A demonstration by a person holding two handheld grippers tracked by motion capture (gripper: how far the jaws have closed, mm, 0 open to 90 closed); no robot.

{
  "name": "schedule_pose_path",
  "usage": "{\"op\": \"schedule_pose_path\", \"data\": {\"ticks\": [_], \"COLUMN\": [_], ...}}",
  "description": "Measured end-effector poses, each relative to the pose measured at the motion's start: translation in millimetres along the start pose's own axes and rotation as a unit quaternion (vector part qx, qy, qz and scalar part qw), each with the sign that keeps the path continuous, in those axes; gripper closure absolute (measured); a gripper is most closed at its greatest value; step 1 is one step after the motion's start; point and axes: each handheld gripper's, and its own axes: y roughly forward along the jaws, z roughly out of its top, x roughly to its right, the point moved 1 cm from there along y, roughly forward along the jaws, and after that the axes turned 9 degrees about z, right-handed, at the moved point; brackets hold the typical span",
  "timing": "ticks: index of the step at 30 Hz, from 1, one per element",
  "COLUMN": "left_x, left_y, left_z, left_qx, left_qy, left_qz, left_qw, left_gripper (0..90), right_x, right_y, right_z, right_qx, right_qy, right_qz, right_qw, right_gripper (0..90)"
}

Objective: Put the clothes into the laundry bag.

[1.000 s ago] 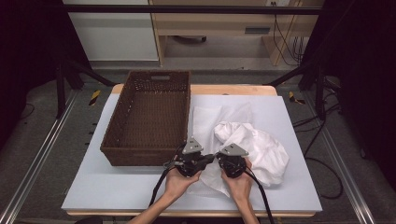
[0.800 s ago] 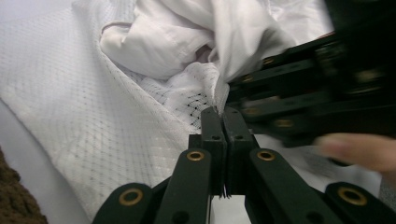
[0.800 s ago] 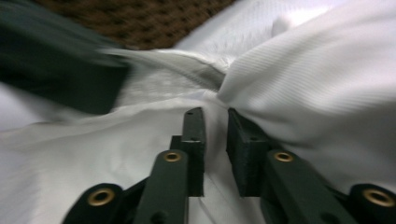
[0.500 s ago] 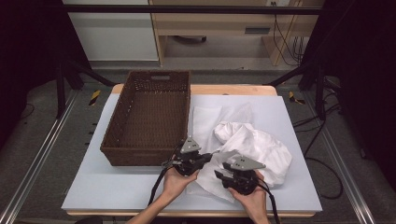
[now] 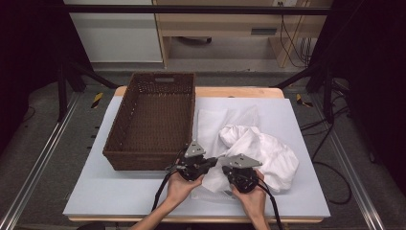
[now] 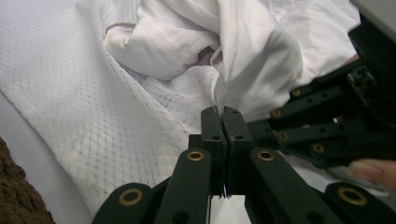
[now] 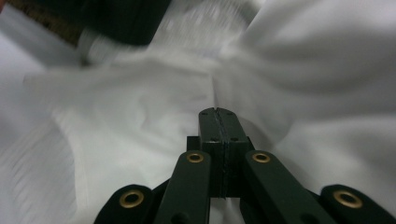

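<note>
**Both grippers pinched at the cloth**

The left gripper [image 5: 203, 165] is clamped on a thin edge of the white cloth [image 5: 261, 151], which lies crumpled on the table [image 5: 119, 201], at 3 o'clock from the basket [image 5: 153, 122]. The right gripper [image 5: 234, 179], at the cloth's 7 o'clock, has just snapped together; whether it caught fabric is unclear.

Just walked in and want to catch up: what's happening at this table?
A person works a white garment lying on a mesh laundry bag beside a wicker basket. The left gripper is shut on an edge of the mesh. The right gripper has just closed; whether it pinches cloth is unclear.
</note>
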Motion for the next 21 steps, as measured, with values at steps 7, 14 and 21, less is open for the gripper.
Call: {"op": "schedule_pose_path", "data": {"ticks": [7,14,21], "left_x": [2.6,-1.8,-2.2], "left_y": [0.0,1.3,2.8], "left_z": [-0.2,-2.1,-3.6], "left_qx": [-0.003,-0.004,-0.007], "left_qy": [0.004,-0.003,-0.002], "left_qz": [0.0,0.0,0.003], "left_qw": [1.0,1.0,1.0], "left_gripper": [89.0,88.9,88.9], "right_x": [18.3,17.1,11.7], "right_y": [24.7,19.4,-46.7], "right_z": [11.1,8.6,1.8], "right_qx": [0.019,0.03,0.086], "right_qy": [0.009,0.001,-0.024], "right_qz": [-0.058,-0.037,0.026], "right_qw": [0.9981,0.9988,0.9957], "right_gripper": [90.0,85.8,63.4]}}
